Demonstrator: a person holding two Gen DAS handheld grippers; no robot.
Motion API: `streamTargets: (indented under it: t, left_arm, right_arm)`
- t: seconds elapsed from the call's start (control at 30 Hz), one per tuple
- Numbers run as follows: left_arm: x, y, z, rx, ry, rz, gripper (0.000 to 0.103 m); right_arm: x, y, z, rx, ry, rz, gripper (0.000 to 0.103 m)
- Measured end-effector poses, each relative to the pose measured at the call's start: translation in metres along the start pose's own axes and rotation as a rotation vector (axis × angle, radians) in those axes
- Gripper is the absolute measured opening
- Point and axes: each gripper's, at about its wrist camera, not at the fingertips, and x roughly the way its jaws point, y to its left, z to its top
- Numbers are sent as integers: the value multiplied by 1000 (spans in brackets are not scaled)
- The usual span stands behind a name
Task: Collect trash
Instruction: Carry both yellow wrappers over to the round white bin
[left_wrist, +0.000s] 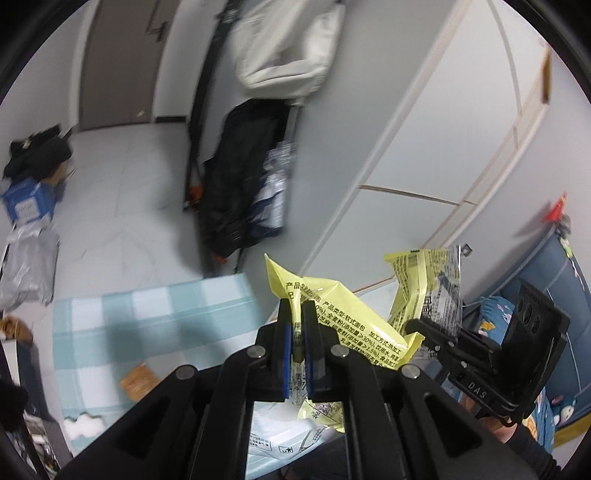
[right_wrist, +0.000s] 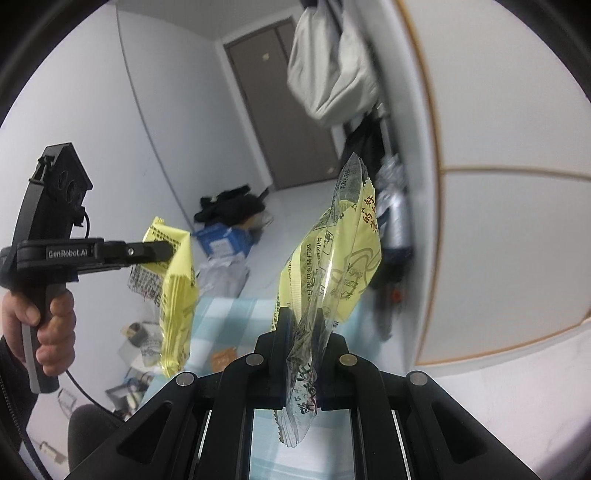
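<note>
Closest to the left wrist lens, the left tool (left_wrist: 298, 325) is clamped on a yellow bread wrapper (left_wrist: 343, 317), its blue-lined fingers (left_wrist: 284, 354) pinching a fold so that the printed film sticks up above the tips and spills off to the right. Just beyond, the right tool (left_wrist: 415, 326) grips a second yellow wrapper (left_wrist: 424, 284), which stands up from its tips; the two wrappers are near each other, both held in the air. In the right wrist view the right tool (right_wrist: 301, 325) is closed on that second wrapper (right_wrist: 332, 258), whose clear serrated end hangs below the tips while the yellow part rises above them. To the left there, the left tool (right_wrist: 168, 251), held by a hand (right_wrist: 48, 325), carries its wrapper (right_wrist: 177, 295) hanging downward. Below lie a blue-checked mat (left_wrist: 147, 325) and the pale tiled floor (left_wrist: 129, 184), with a blue box (left_wrist: 29, 201) farther off.
</note>
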Motion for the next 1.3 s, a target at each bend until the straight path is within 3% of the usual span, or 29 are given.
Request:
streamTargets:
  t: [0.33,0.57,0.73,0.93,1.3]
  left_arm:
    - [33,-87,18,113,12,-131,2]
    - [80,-136,19,165,61,-202,2]
    - [117,-151,11,176,118,-225,2]
    - [168,-173,-17,219,205,-231,2]
    - [276,-161,-68,150,415,-232,2]
  right_arm:
    - [-69,-47,7,32,-90,-122,9]
    - [-101,-89,-14,49,-103,-237,9]
    - [-100,-114,-41,51,-63,-309,9]
    - [-92,-160,-82,174,-21,-354,9]
    - [-54,-215,-158,302,131,-393,9]
